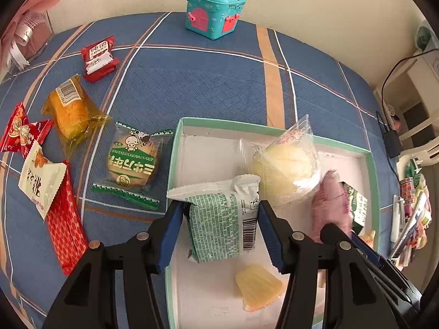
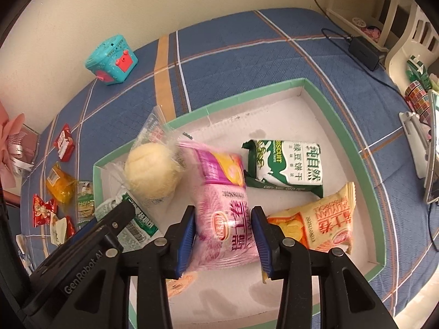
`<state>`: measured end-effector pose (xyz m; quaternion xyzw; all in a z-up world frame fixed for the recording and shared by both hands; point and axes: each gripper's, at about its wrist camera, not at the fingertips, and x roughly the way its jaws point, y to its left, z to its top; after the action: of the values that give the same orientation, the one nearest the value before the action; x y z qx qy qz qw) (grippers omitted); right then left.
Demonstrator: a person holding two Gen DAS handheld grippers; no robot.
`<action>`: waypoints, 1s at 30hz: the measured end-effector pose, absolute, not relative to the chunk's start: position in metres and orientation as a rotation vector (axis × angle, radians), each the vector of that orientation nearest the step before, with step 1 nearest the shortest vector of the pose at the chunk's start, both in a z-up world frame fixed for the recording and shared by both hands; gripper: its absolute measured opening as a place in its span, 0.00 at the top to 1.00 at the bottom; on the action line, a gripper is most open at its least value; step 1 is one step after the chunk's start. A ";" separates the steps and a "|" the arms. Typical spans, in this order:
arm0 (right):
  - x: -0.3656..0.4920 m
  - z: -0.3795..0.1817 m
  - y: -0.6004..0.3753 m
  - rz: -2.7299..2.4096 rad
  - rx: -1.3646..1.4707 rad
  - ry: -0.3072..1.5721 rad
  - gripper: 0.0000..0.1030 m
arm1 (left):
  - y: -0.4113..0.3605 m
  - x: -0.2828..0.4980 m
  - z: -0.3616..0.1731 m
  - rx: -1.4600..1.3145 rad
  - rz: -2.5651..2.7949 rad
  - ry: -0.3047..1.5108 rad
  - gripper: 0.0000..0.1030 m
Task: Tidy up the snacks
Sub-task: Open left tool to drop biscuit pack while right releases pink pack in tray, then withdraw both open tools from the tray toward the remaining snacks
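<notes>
A white box with a green rim point(image 1: 175, 148) point(image 2: 343, 126) lies on the blue plaid cloth. My left gripper point(image 1: 219, 219) is shut on a green-and-white snack packet point(image 1: 222, 219) over the box's left side; the packet also shows in the right wrist view point(image 2: 137, 227). My right gripper point(image 2: 223, 229) is shut on a pink snack packet point(image 2: 222, 213), blurred, held above the box floor; it also shows in the left wrist view point(image 1: 329, 205). In the box lie a wrapped pale bun point(image 1: 285, 170) point(image 2: 151, 172), a green biscuit packet point(image 2: 285, 167), an orange packet point(image 2: 323, 219) and a yellow jelly point(image 1: 256, 285).
Loose snacks lie on the cloth left of the box: a green-edged cake packet point(image 1: 131, 161), an orange-wrapped cake point(image 1: 72, 109), red packets point(image 1: 98, 57) point(image 1: 19, 131), a white packet point(image 1: 41, 178). A teal toy box point(image 1: 214, 12) stands by the wall. A charger and cable point(image 2: 362, 49) lie right.
</notes>
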<state>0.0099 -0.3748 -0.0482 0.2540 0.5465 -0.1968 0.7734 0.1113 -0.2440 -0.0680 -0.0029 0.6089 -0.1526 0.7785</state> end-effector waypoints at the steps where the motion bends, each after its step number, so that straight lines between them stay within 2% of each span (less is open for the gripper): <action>1: 0.010 -0.045 -0.375 -0.427 0.549 1.176 0.57 | -0.243 0.110 -0.066 -0.011 -0.332 1.318 0.44; 14: 0.000 -0.001 -0.370 -0.434 0.505 1.077 0.57 | -0.218 0.100 -0.023 -0.050 -0.315 1.265 0.44; 17: 0.000 0.003 -0.366 -0.432 0.493 1.067 0.57 | -0.205 0.100 -0.018 -0.043 -0.268 1.245 0.43; 21: 0.001 0.007 -0.358 -0.425 0.470 1.063 0.57 | -0.192 0.100 -0.016 -0.011 -0.205 1.214 0.37; 30: 0.003 0.005 -0.342 -0.406 0.440 1.074 0.57 | -0.161 0.098 0.002 0.018 -0.108 1.147 0.37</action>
<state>0.0034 -0.3419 0.0050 0.2064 0.5037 -0.1903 0.8170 0.0985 -0.1606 0.0021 0.0084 0.5423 -0.0511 0.8386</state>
